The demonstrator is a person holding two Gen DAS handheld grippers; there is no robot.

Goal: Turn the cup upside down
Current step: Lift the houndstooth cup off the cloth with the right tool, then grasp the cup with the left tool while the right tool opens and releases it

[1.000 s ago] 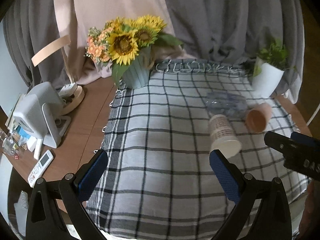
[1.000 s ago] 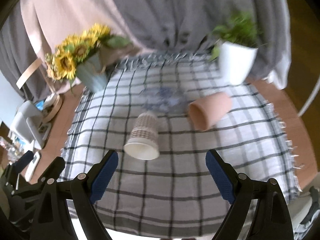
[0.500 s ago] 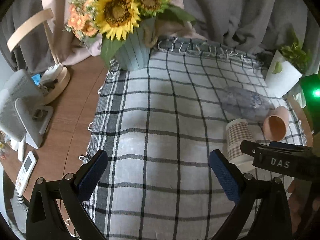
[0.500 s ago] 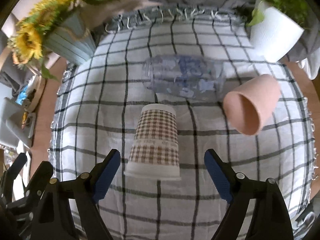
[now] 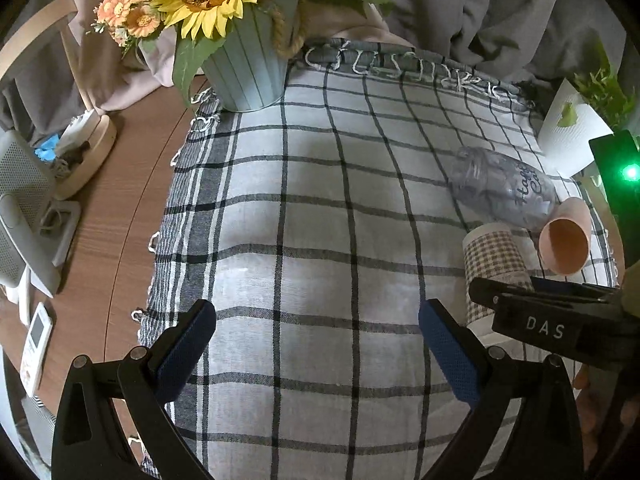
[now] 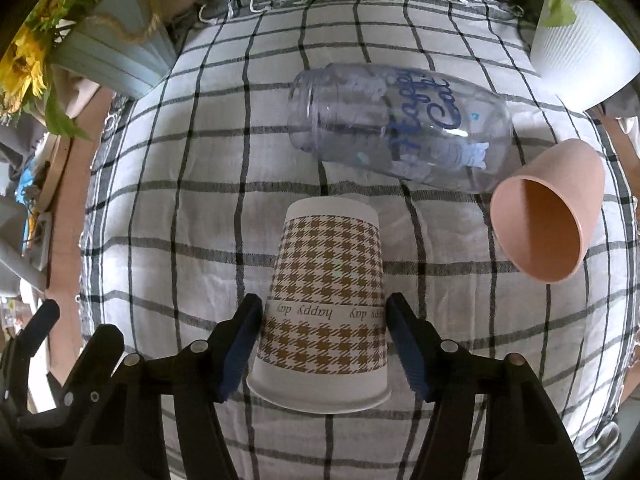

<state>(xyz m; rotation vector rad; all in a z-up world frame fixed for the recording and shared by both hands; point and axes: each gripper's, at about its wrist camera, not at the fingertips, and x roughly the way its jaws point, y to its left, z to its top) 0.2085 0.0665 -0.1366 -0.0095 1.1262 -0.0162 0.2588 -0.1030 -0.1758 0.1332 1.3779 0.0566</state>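
Note:
A paper cup [image 6: 326, 292] with a brown houndstooth print lies on its side on the checked cloth [image 6: 200, 200], its rim towards me. My right gripper [image 6: 324, 344] straddles the cup near its rim, both blue pads at its sides. In the left wrist view the cup [image 5: 494, 260] shows at the right, partly behind the right gripper's black body. My left gripper [image 5: 316, 344] is open and empty over bare cloth, left of the cup.
A clear plastic jar [image 6: 400, 124] lies on its side behind the paper cup. A pink cup [image 6: 548, 216] lies on its side to the right. A sunflower pot [image 5: 248, 72] stands back left, a white plant pot [image 6: 580, 52] back right. A remote [image 5: 36, 344] lies on the wooden table.
Both grippers moved forward and down. The right gripper's jaws have narrowed and come around the paper cup, which lay ahead of them before.

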